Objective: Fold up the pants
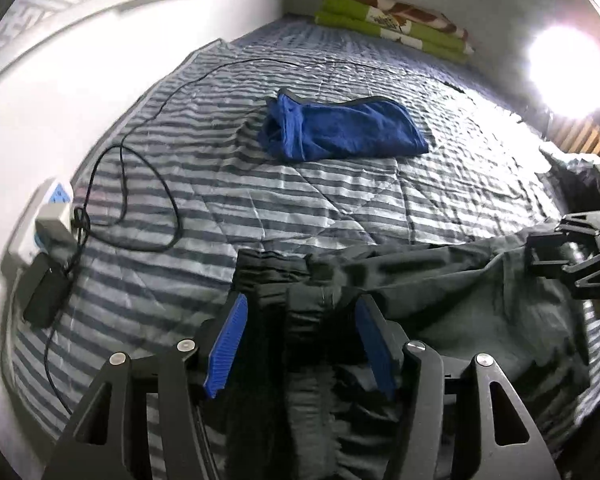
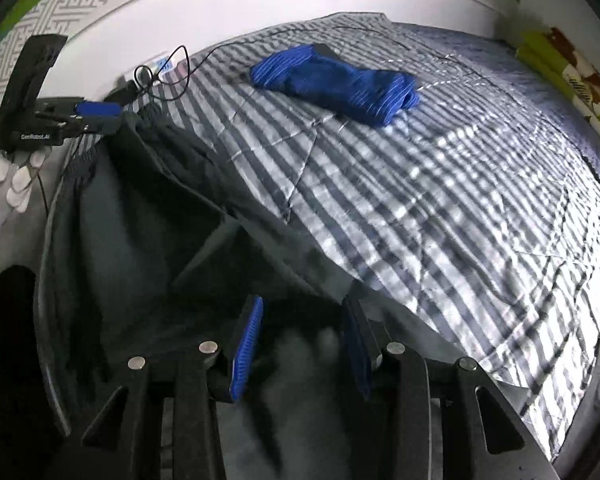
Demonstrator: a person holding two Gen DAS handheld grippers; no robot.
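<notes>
Working across the bed (image 1: 300,208), we have its striped quilt as a broad flat surface for folding, which is probably why the dark pants (image 1: 440,280) are spread along its near edge, waistband to the left and legs running right. A blue garment (image 1: 340,128), already bundled, sits farther back near the middle of the bed, well apart from the pants and out of the way. A green folded blanket (image 1: 396,20) lies at the far end, and a black cable (image 1: 148,184) loops over the left side toward a power strip (image 1: 52,216) at the bed's edge.

We hold both tools tipped steeply down at the cloth. The left hand-held gripper (image 1: 302,312) straddles the gathered waistband, its blue pads standing apart on either side of the fabric without pressing it. The right hand-held gripper (image 2: 300,340) hovers over the leg end, near the right side of the bed; its jaws are likewise parted, with blurred cloth between them and no clamping that we can see. In the right wrist view a white-gloved hand (image 2: 16,180) carries the left tool.
</notes>
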